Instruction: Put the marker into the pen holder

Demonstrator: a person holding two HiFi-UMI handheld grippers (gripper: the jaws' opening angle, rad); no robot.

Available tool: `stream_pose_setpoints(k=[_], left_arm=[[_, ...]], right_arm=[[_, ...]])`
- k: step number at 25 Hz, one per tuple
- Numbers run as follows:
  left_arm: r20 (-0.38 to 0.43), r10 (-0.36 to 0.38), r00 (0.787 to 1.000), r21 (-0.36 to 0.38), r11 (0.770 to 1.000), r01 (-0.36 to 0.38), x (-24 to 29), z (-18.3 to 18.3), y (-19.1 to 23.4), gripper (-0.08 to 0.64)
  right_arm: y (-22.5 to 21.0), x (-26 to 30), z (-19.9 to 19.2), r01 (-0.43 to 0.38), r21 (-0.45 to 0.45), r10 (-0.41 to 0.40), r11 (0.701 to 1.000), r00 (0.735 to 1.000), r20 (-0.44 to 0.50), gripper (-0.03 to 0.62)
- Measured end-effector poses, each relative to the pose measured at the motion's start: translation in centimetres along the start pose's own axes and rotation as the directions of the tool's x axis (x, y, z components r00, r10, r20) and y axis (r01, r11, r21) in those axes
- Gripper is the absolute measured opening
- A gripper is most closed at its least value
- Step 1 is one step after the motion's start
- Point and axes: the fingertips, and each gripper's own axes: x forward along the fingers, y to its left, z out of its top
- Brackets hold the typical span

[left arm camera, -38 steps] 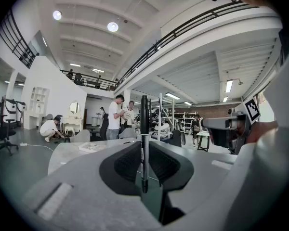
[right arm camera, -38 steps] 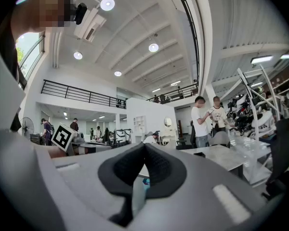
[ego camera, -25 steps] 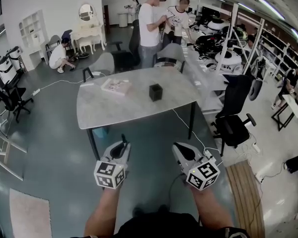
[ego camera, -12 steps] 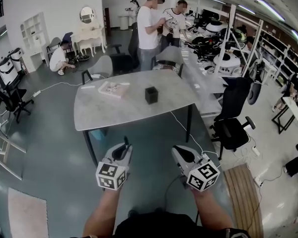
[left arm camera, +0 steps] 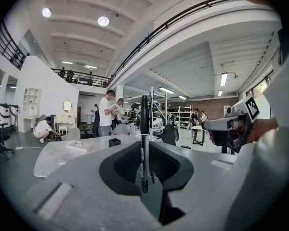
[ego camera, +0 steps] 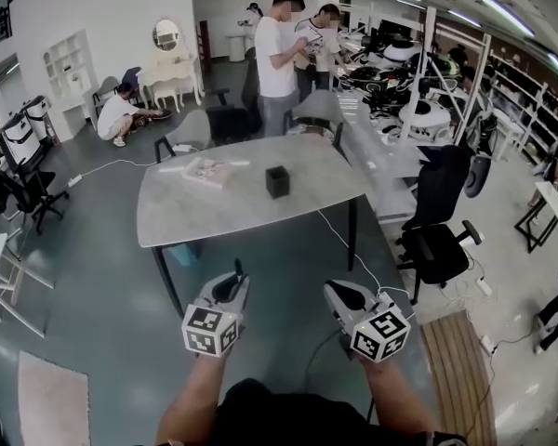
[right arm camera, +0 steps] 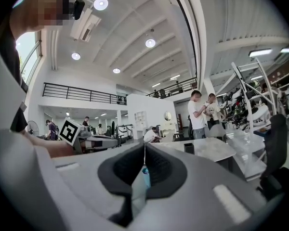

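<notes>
**One tool loaded, one empty**

Head view: the left gripper (ego camera: 234, 275) and right gripper (ego camera: 335, 293) hang over the floor, short of the table (ego camera: 214, 216), where the black pen holder (ego camera: 277, 181) stands.
Left gripper view: the jaws clamp the black marker (left arm camera: 144, 129) upright.
Right gripper view: the jaws are pressed together with nothing between them.

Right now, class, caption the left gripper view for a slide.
Left hand-held gripper clamps an upright black marker, facing the table with the pen holder.

Pen holder (ego camera: 277, 181) on table (ego camera: 242, 214)
</notes>
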Motion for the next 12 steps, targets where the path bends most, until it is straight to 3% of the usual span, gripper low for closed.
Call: stream_pose_setpoints(k=[7,12], left_arm=[[-0.016,0.008,1.000,-0.024,1.000,-0.008,1.9,-0.6,1.5,0.055],[0.001,-0.001,1.000,-0.033,0.999,0.002,4.2,-0.6,4.8,0.055]], right_arm=[[-0.7,2.3,-0.9,-0.029,0.028,0.030,0.999,0.999,-0.027,0.028],[-1.8,6.2,-0.7,-0.023,0.019,0.023,1.000,0.999,-0.038,0.028]])
